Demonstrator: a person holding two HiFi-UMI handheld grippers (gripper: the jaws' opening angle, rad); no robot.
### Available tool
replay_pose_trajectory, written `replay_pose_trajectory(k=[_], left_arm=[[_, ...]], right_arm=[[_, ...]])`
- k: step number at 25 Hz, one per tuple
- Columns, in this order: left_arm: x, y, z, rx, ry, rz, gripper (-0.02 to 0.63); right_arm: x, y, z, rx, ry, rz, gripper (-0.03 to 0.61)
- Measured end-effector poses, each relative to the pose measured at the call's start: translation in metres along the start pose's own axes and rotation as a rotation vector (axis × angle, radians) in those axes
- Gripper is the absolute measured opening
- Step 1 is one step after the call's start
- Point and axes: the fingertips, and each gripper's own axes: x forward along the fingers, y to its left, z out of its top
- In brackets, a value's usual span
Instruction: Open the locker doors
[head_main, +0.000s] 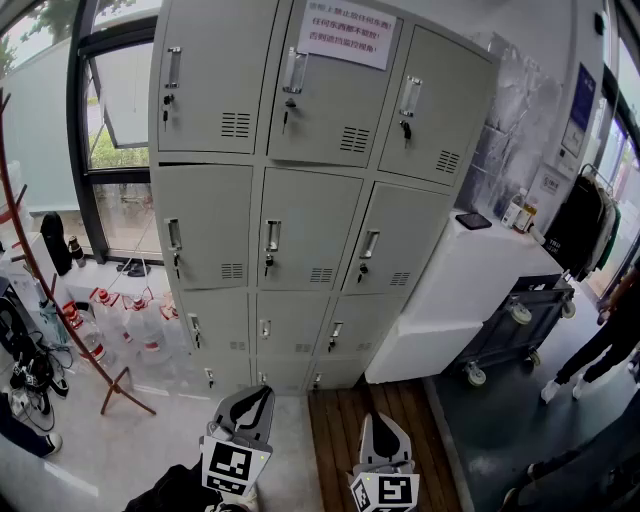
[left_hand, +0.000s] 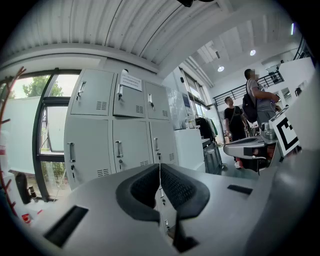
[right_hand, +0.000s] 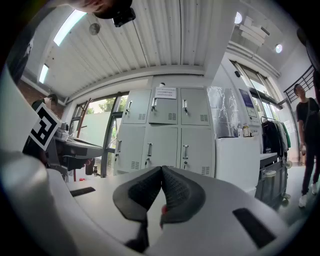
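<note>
While both grippers hang low in the head view, well short of the lockers, neither one holds or touches anything. The left gripper (left_hand: 160, 169) has its dark ribbed pads pressed together along a thin seam, with nothing caught between them. The right gripper (right_hand: 161, 171) is clenched the same way, pads meeting tip to tip and empty. The left one points at the middle column of doors; the right one faces the cabinet from slightly further right.

The grey metal locker cabinet (head_main: 300, 200) stands straight ahead against the wall, three doors across. Every visible door is shut, each with an upright handle, a lock below it and a small vent. A white paper notice (head_main: 345, 35) with red print is stuck on the top middle door. A window (head_main: 120, 110) lies to the cabinet's left, with a reddish coat stand (head_main: 60, 310) and plastic bottles (head_main: 130, 320) on the floor there. Touching the cabinet's right side is a white counter (head_main: 480, 275), and beyond it a dark wheeled cart (head_main: 520, 320).
</note>
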Motion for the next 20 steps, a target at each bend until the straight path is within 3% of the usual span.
replay_pose_trajectory(k=[20], left_arm=[[0.092,0.073,0.012,0.016,-0.027,-0.099,0.025]], right_arm=[[0.11,0.004,0.004,-0.037,0.009,-0.093,0.015]])
